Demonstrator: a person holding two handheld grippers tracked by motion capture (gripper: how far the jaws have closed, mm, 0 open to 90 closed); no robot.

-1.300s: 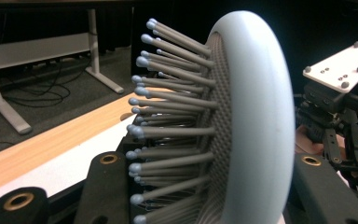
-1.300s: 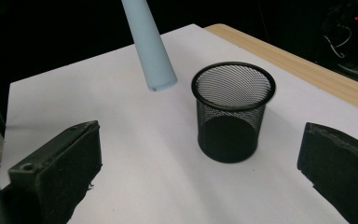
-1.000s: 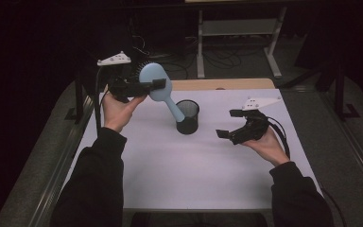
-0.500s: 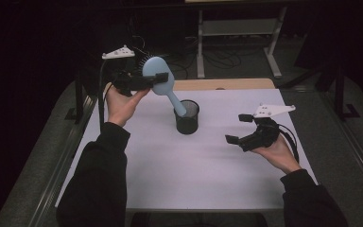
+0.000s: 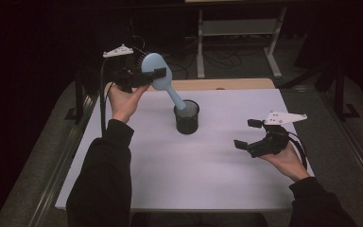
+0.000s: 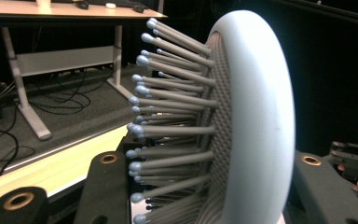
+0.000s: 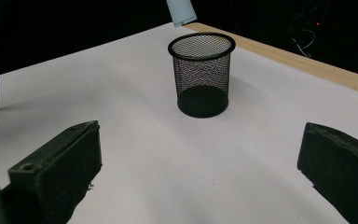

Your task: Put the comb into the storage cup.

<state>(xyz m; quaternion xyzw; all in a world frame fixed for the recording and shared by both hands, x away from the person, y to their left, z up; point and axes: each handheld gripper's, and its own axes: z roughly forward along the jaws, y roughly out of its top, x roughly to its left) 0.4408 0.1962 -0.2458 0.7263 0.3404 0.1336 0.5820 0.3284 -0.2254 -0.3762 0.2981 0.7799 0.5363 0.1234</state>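
Hairbrush (image 5: 157, 72) clamped by its head in left tool (image 5: 139, 78), upper left of frame, handle tip now lifted clear above mesh cup (image 5: 186, 117) at worktop (image 5: 179, 184) centre. Right tool (image 5: 249, 135), jaws wide, empty, has withdrawn lower right. Extraction appears complete.
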